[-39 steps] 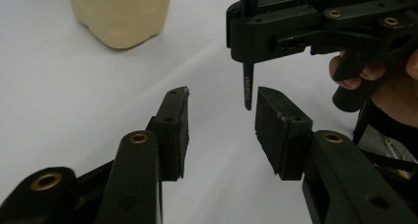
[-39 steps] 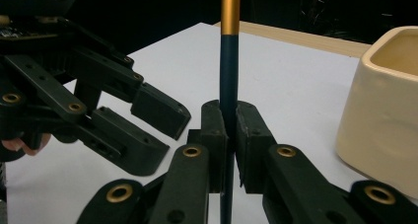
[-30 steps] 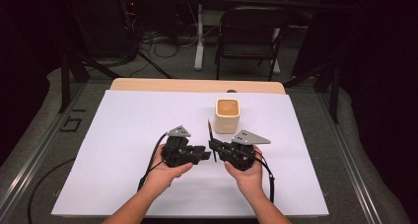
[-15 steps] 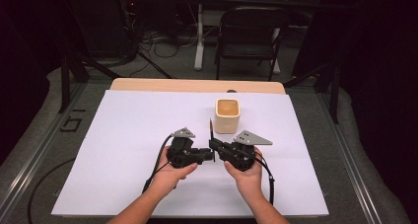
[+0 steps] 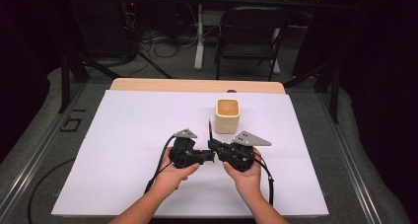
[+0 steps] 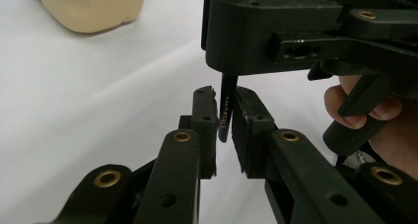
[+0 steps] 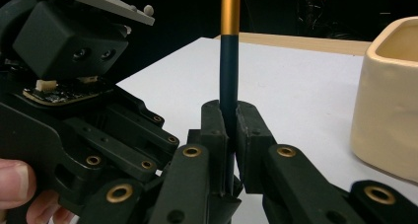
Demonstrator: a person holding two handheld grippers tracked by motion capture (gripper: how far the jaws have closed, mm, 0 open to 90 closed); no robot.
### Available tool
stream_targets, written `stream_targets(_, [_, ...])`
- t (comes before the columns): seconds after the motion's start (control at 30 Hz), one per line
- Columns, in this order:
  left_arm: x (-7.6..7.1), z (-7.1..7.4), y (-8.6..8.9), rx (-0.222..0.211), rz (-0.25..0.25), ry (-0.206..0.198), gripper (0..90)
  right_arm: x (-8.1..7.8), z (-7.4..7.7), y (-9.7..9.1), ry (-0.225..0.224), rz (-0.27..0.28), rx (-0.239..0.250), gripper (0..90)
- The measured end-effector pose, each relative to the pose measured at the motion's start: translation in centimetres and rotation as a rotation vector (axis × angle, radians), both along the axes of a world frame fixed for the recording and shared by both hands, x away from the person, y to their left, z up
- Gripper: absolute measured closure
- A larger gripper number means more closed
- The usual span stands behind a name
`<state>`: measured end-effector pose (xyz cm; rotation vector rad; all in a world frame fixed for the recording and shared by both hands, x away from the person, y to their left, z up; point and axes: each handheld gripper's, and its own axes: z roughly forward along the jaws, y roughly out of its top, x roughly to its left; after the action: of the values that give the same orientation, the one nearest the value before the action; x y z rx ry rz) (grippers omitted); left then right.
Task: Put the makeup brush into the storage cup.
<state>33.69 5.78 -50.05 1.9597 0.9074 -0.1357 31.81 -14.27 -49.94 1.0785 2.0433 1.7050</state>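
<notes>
A dark pencil (image 5: 209,129) with a gold band (image 7: 229,17) stands upright just in front of the cream cup (image 5: 227,115). My right gripper (image 7: 229,113) is shut on its shaft and points left in the high view. My left gripper (image 6: 226,105) faces it from the left, tip to tip (image 5: 211,154). Its jaws have just been closing, and its pads now press on the pencil's lower end (image 6: 226,110), right under the right gripper's body (image 6: 276,31). The cup (image 7: 389,86) stands close beyond both grippers.
A white sheet (image 5: 123,135) covers the table, with a strip of wooden tabletop (image 5: 197,85) at the far edge. A folding chair (image 5: 251,31) and cables stand on the floor behind. A cable (image 5: 156,172) trails from the left gripper toward the near edge.
The left gripper has shifted slightly right toward the right gripper and its jaws have closed around the pencil's lower end. The right gripper and the cup have stayed put.
</notes>
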Motion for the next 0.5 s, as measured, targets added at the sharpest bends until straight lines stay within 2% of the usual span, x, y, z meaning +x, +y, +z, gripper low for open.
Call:
stream_targets(0.23, [0.12,-0.09,0.01,-0.003,0.008,0.011,77.6,-0.06,-0.02,0.14,-0.006,0.0,0.003,83.7])
stream_targets(0.27, [0.14,-0.12,-0.01,-0.004,0.011,0.012,76.9,-0.14,0.08,0.04,0.007,0.006,-0.013,83.7])
stream_targets(0.3, [0.16,-0.14,-0.01,-0.006,0.012,0.013,76.7,-0.1,0.0,0.18,-0.005,0.002,0.007,83.7])
stream_targets(0.33, [0.17,-0.19,-0.05,-0.01,0.013,0.013,76.6,-0.11,0.0,0.19,-0.007,0.001,0.007,83.7])
stream_targets(0.5, [0.19,-0.32,-0.21,-0.003,0.013,0.017,76.2,-0.17,0.06,0.1,0.008,0.008,0.0,83.7])
